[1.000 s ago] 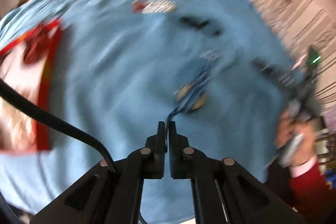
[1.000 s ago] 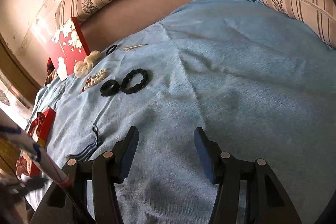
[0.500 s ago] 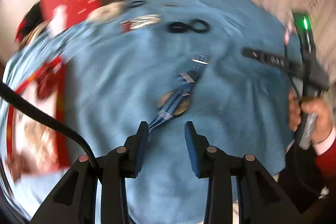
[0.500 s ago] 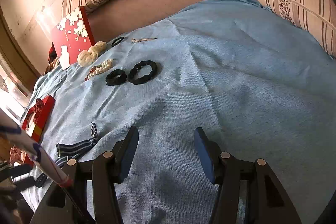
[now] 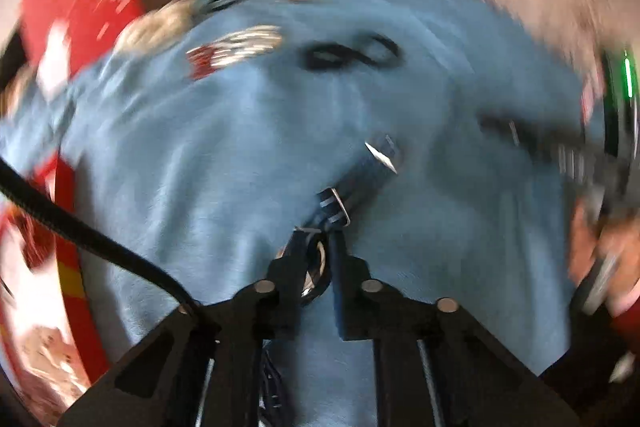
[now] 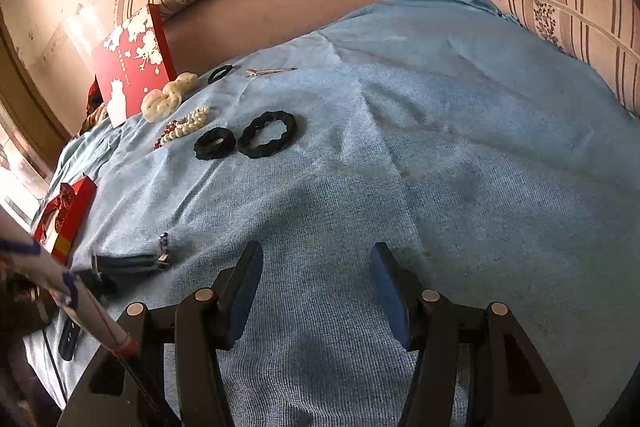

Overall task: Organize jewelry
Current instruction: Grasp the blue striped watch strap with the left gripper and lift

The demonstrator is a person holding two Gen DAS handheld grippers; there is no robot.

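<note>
Right view, left to right: red box [image 6: 66,213] at left edge; watch [image 6: 128,263] lower left on cloth [image 6: 440,167]; scrunchies [image 6: 248,137] centre; right gripper [image 6: 316,291] bottom, agape. Left view, blurred: left gripper [image 5: 318,251] seemingly pinching watch [image 5: 352,187], centre.

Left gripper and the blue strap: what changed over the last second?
The left gripper, shut on the blue strap's end a second ago, opened, then moved forward; its fingers now straddle the watch face, narrowing. The right gripper stayed open and idle; the black scrunchies stayed put.
</note>
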